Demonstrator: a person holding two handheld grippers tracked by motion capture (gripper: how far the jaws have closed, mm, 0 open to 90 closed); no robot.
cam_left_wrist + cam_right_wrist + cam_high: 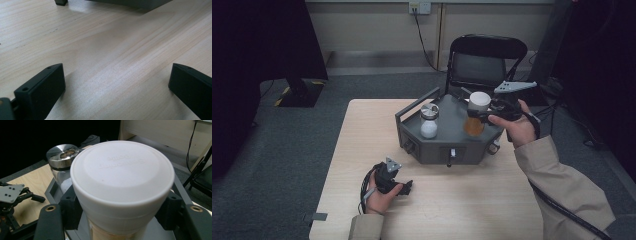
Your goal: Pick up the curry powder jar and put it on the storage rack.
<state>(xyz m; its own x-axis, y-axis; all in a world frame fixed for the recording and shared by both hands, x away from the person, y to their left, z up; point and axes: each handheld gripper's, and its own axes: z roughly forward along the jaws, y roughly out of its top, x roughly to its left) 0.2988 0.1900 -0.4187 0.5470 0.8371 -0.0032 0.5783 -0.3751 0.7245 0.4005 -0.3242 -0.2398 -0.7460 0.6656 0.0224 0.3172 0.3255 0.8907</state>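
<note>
So the right gripper is clamped on the white-lidded jar, the jaws pressing just under the lid in the right gripper view. The jar holds something amber and sits over the right part of the grey tray; whether its base touches the tray floor or hangs just above it is hard to tell. The left gripper rests on the table in front of the tray, well apart from it, jaws spread wide with nothing between them.

What could go sideways: the grip is high up near the lid, so the weight hangs below the jaws. A tilt of the wrist could swing the jar or let it slip. If the lid isn't screwed tight, it might be the only thing really held, and the body could drop away. Also, the metal-capped jar stands on the tray's left part, near enough that a careless sweep leftward could knock it over.

Count: two jars (one white lid, one metal cap), one tray, two grippers, one folding chair behind the tray.
</note>
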